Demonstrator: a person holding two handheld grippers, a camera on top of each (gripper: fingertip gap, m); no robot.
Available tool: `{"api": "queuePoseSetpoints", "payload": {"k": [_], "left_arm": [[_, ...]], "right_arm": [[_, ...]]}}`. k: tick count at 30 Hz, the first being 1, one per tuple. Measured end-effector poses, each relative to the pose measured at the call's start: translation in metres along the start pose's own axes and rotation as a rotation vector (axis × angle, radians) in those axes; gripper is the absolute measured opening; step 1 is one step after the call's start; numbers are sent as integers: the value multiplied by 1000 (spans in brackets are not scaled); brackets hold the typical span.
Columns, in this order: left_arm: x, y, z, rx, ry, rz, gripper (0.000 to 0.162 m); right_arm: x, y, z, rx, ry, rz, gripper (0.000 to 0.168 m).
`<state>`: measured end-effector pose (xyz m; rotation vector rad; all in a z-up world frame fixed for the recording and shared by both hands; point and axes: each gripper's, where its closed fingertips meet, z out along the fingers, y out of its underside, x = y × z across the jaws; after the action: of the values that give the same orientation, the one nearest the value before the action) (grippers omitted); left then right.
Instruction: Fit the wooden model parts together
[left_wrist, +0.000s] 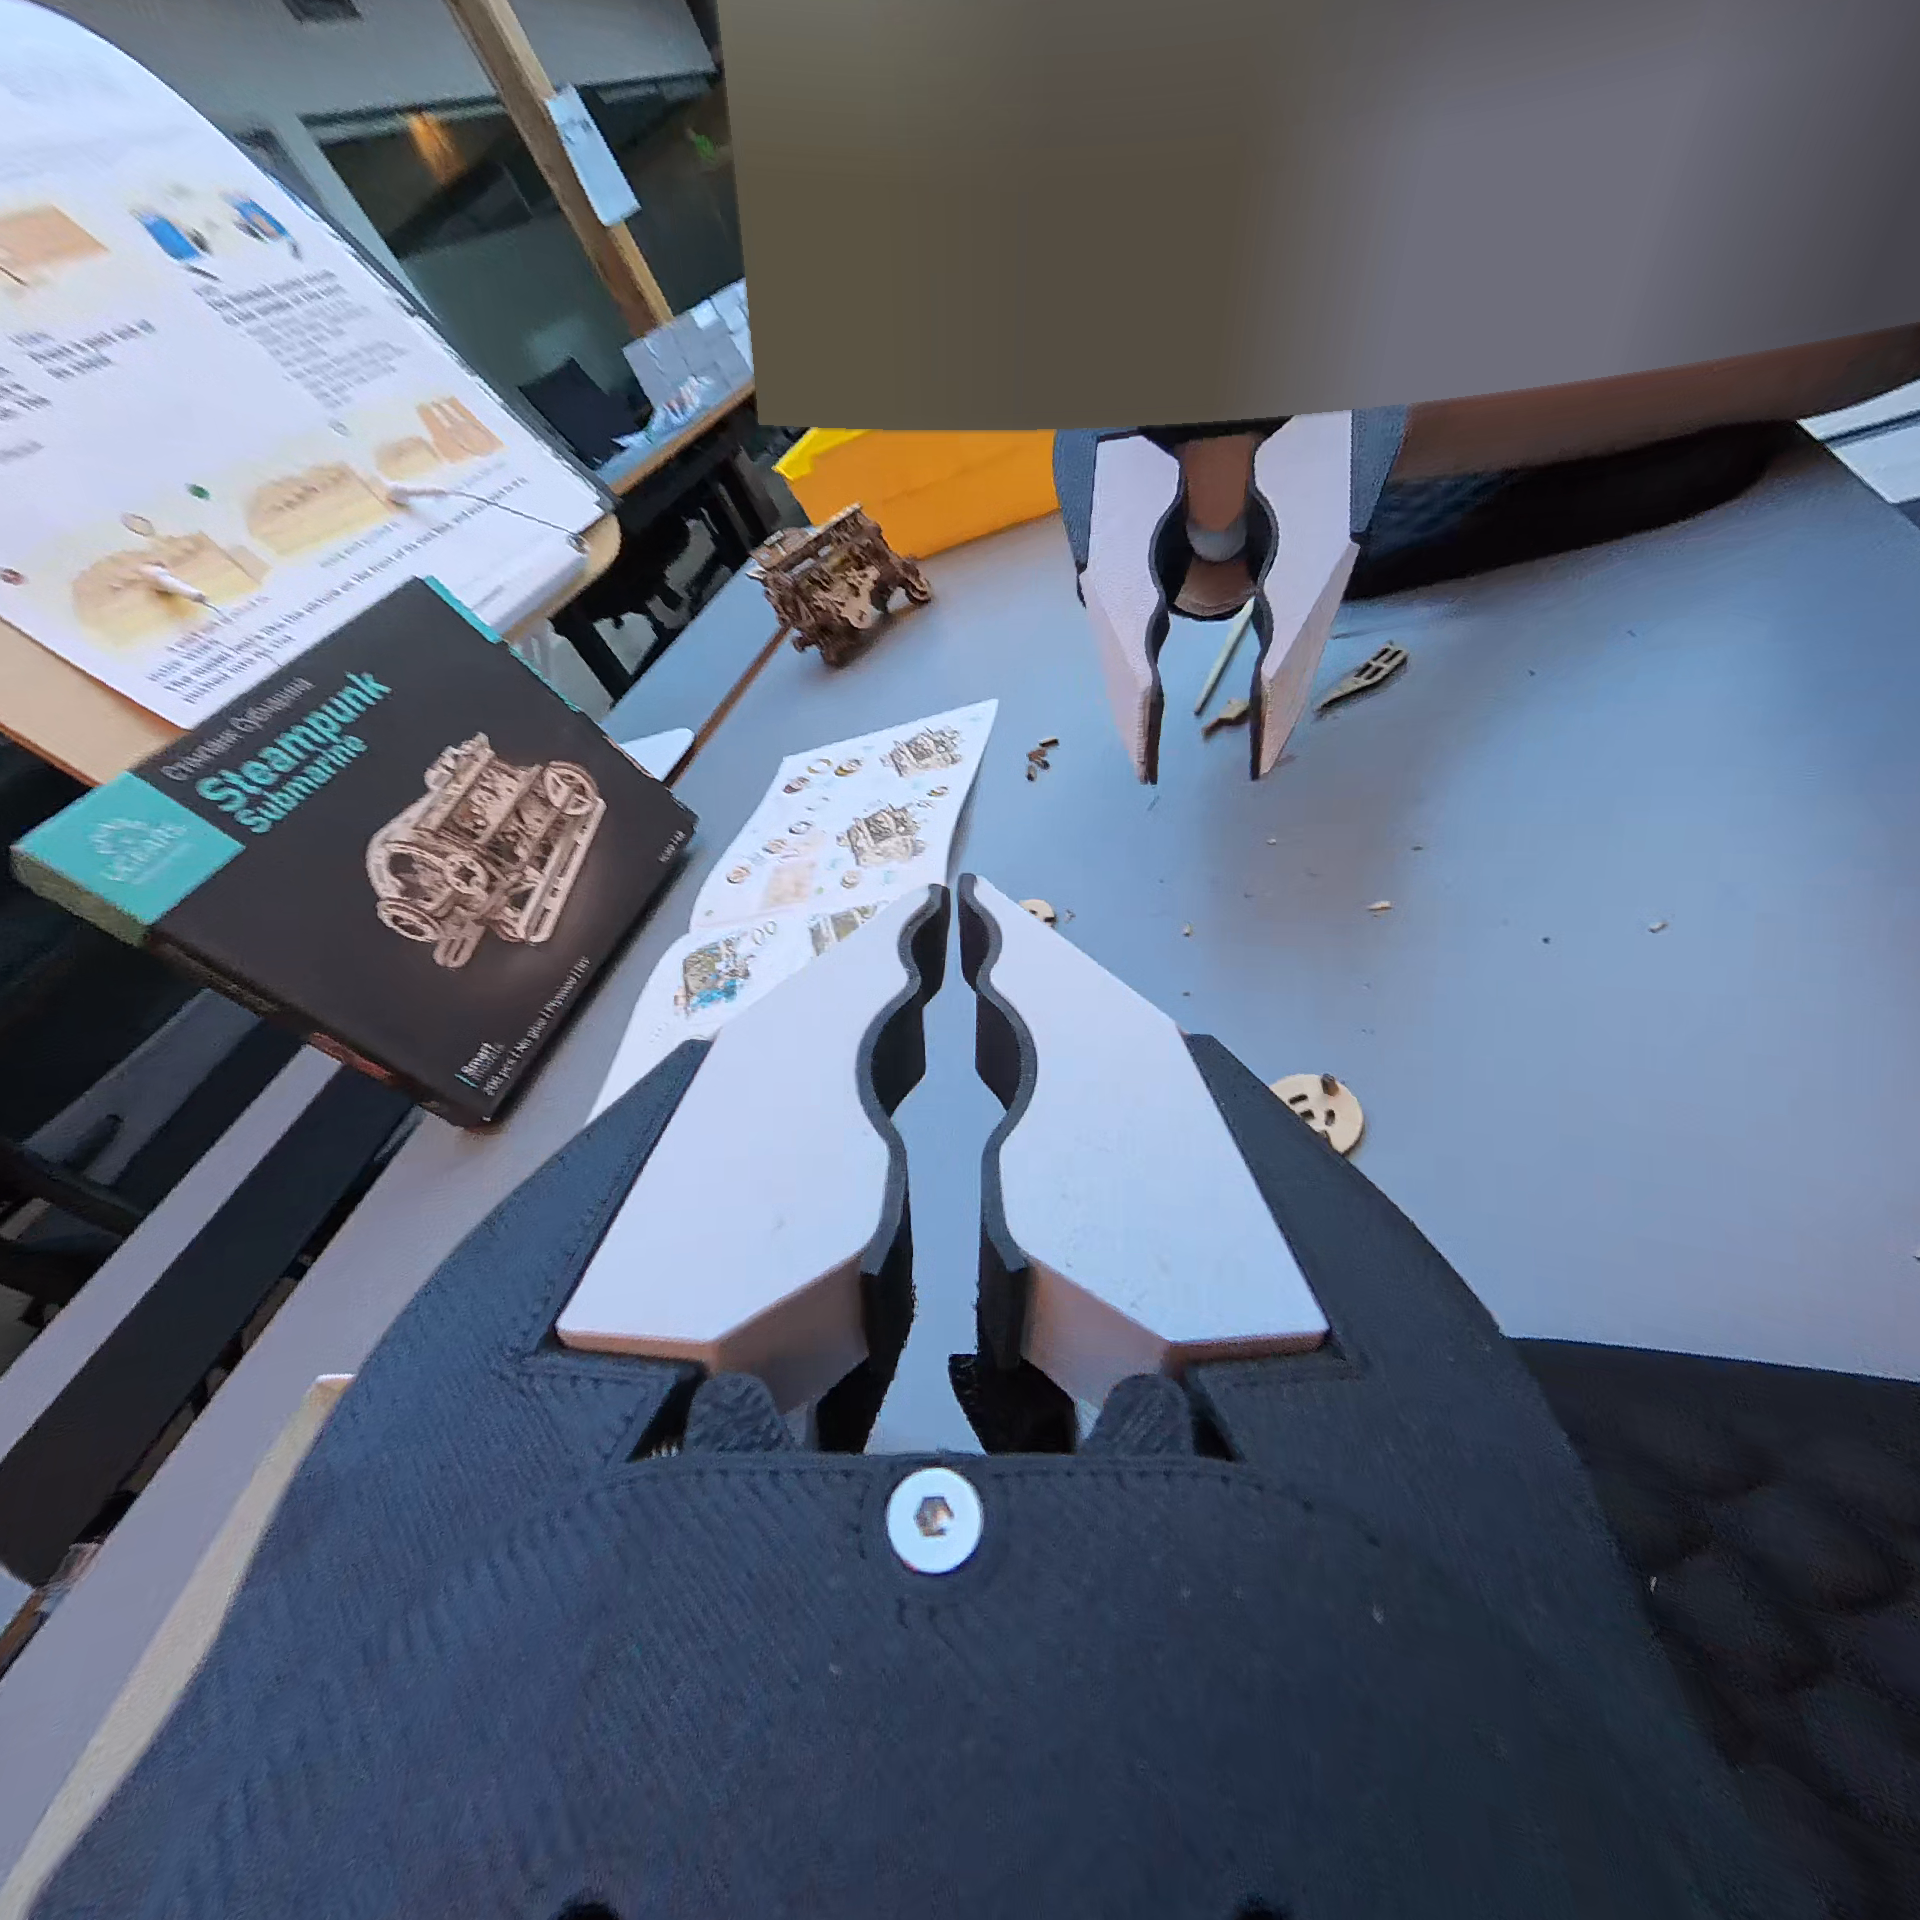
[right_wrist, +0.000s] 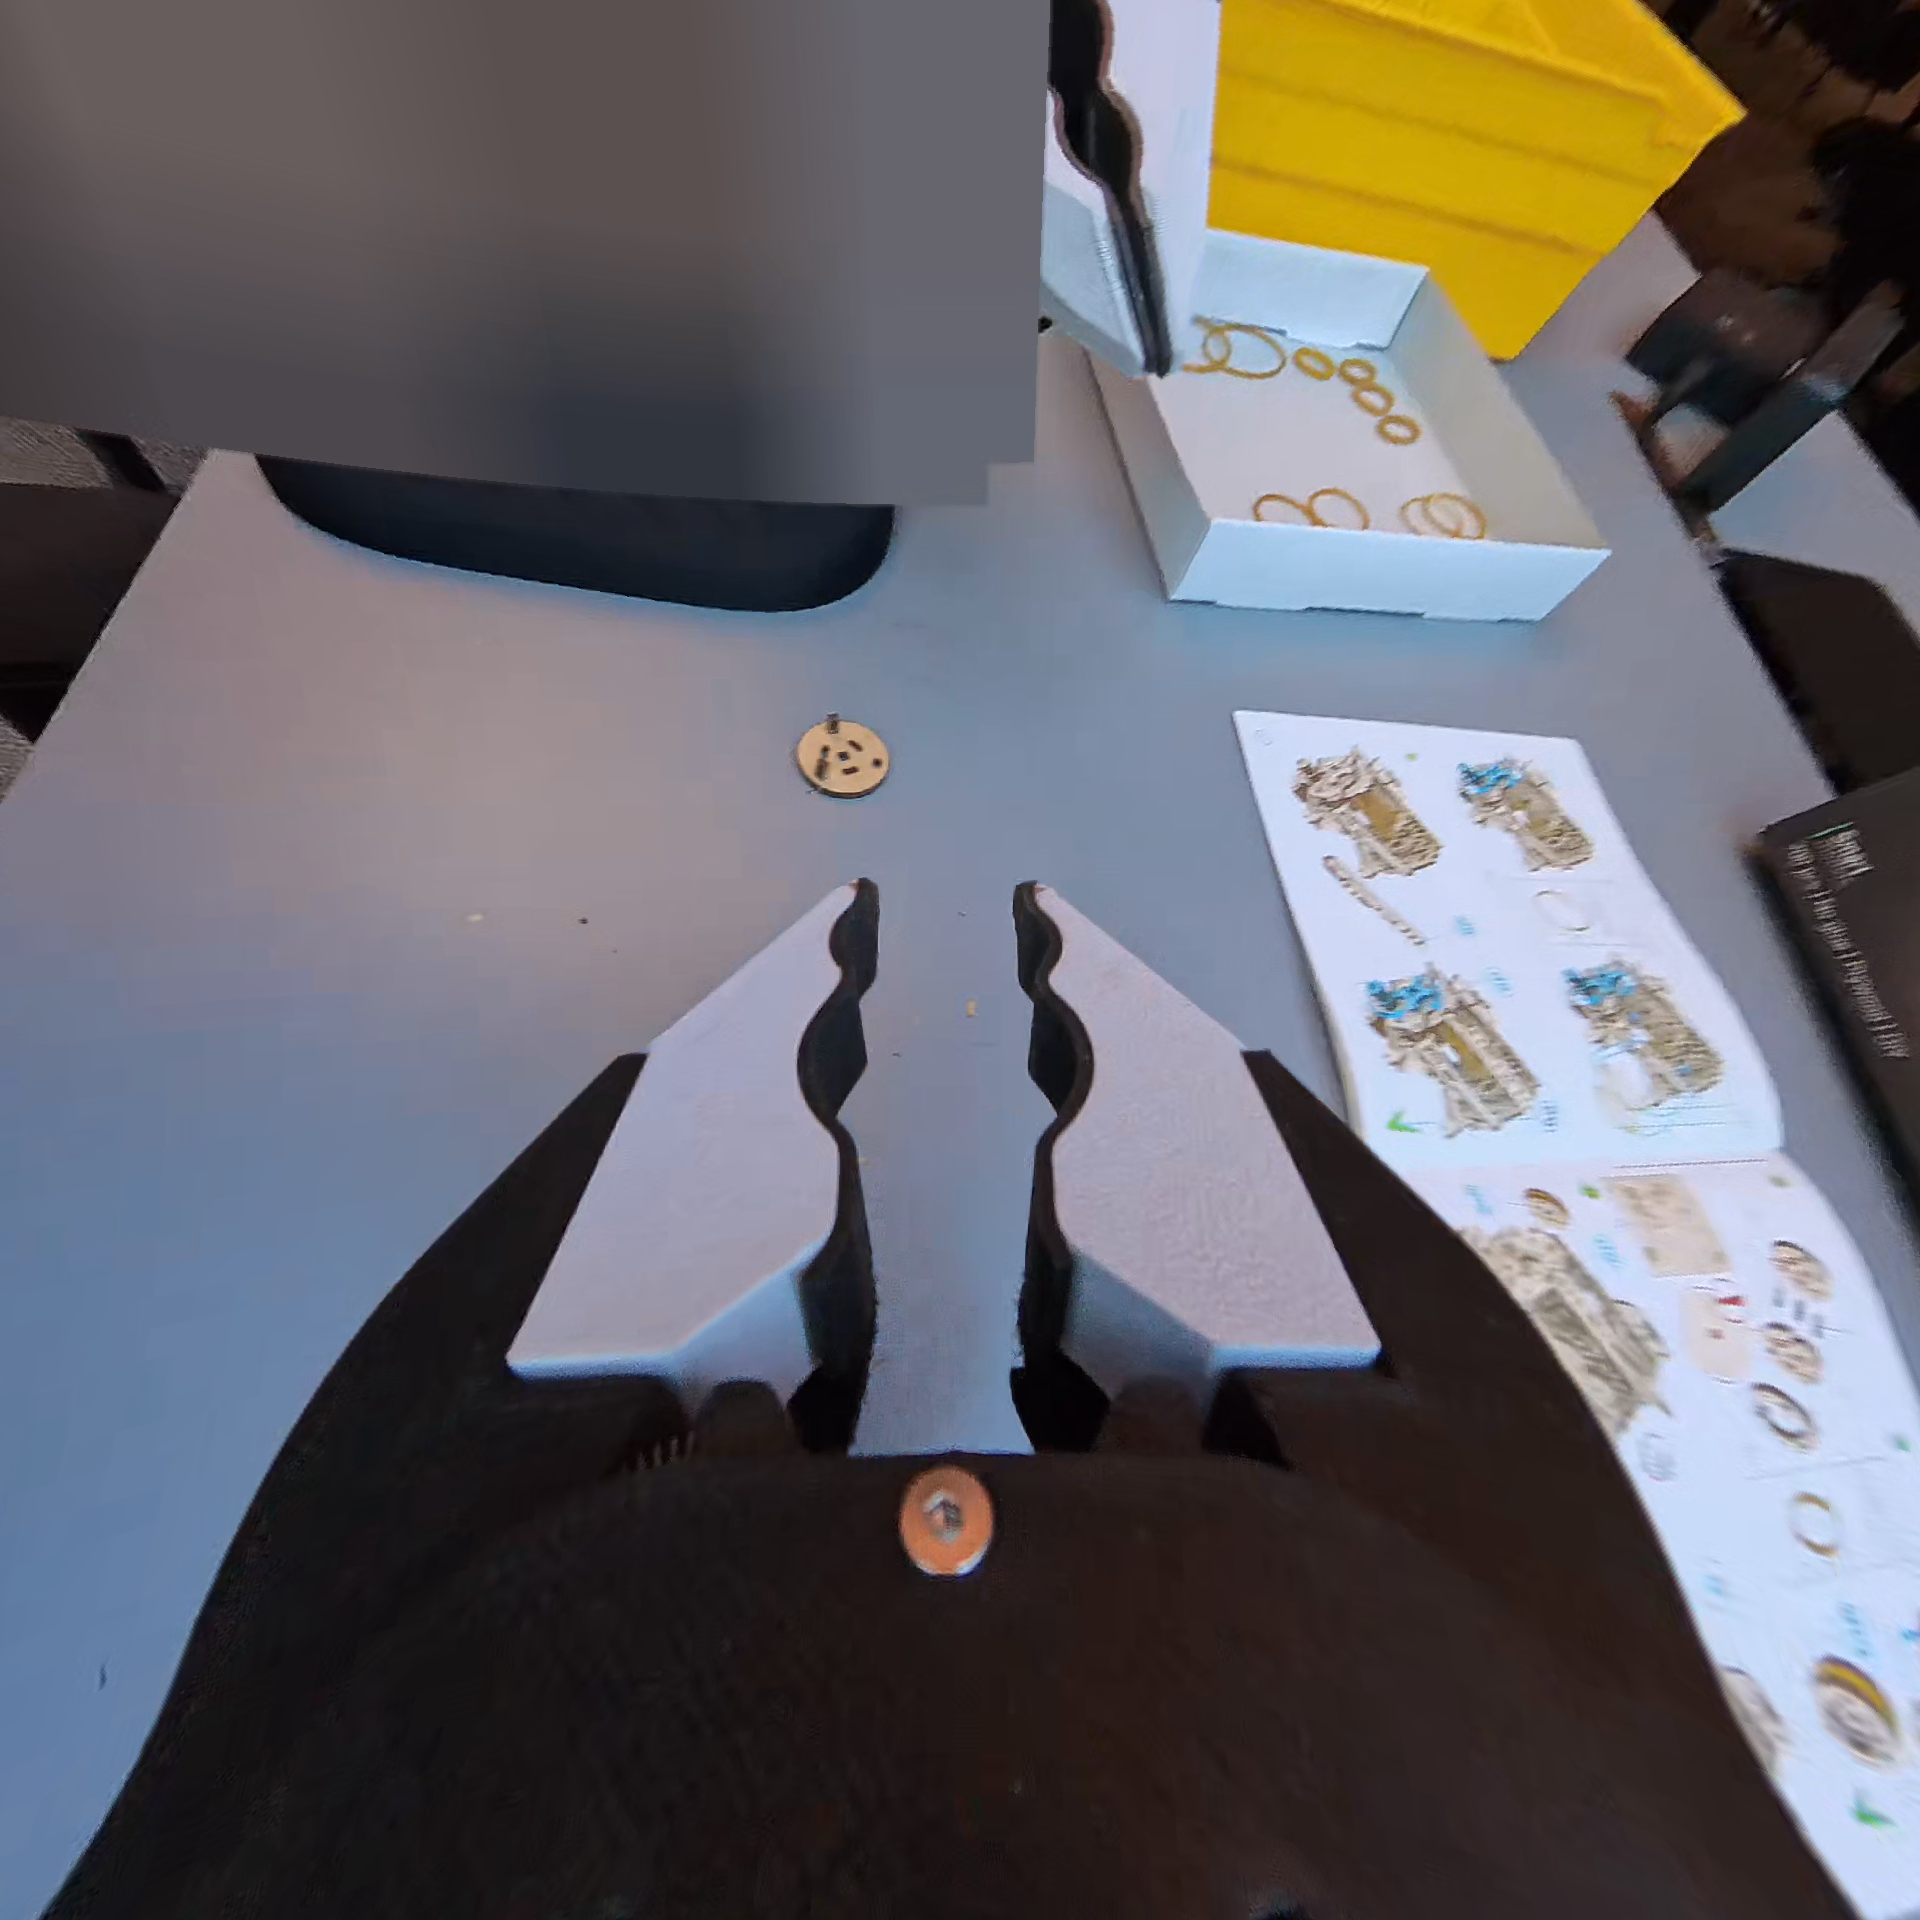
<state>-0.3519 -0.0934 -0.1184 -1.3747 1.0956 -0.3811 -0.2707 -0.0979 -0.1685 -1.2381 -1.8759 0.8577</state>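
My left gripper (left_wrist: 954, 896) is shut with nothing between its tips and hovers over the grey table (left_wrist: 1558, 935). A round wooden disc (left_wrist: 1322, 1110) with slots lies just right of it, partly hidden by its right finger. My right gripper (left_wrist: 1205, 774) points down at the table farther off, open and empty. In the right wrist view it (right_wrist: 945, 888) is open above the table, with the same disc (right_wrist: 843, 760) lying a little ahead of its tips. Small wooden parts (left_wrist: 1363, 673) and a thin stick (left_wrist: 1226, 655) lie behind the right gripper.
An assembled wooden model (left_wrist: 836, 587) stands near a yellow bin (left_wrist: 925, 488). The black kit box (left_wrist: 384, 862) overhangs the left table edge, and an open instruction booklet (left_wrist: 862, 821) lies beside it. A white box (right_wrist: 1392, 582) holds several wooden rings. A large manual (left_wrist: 239, 416) stands at far left. Tip to tip, the grippers are about 11 centimeters apart.
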Motion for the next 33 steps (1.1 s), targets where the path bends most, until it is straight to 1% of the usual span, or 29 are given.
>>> {"api": "queuePoseSetpoints", "payload": {"k": [3,5,8,12,16,18,20,21,23,24,26,27,30,33], "left_arm": [[6,11,6,-49,32,-4,0],[8,14,9,-64,38,-1,0],[8,16,10,-68,37,-6,0],[8,18,10,-83,36,-4,0],[10,17,10,-83,45,1,0],[10,17,11,-85,46,4,0],[10,18,11,-88,41,5,0],[9,19,10,-93,37,6,0],[6,20,10,-99,23,10,0],[5,19,10,-96,21,9,0],[5,17,10,-92,18,9,0],[6,17,11,-92,19,13,0],[7,19,12,-101,22,19,0],[7,22,13,-111,23,13,0]], "right_arm": [[-17,13,26,-94,-22,24,26],[-33,14,48,-141,-54,37,26],[-35,13,69,-190,-16,84,25],[-34,10,80,-192,-12,152,25],[-21,15,74,-220,42,99,24],[-17,10,65,-176,30,127,24],[3,12,42,-166,108,149,24],[24,19,22,-189,213,125,24],[71,37,-36,-248,462,69,19],[84,47,-62,-272,522,61,18],[91,74,-97,-311,550,104,15],[89,87,-105,-317,529,153,15],[78,112,-107,-307,472,245,15],[73,119,-98,-350,445,238,15]]}}
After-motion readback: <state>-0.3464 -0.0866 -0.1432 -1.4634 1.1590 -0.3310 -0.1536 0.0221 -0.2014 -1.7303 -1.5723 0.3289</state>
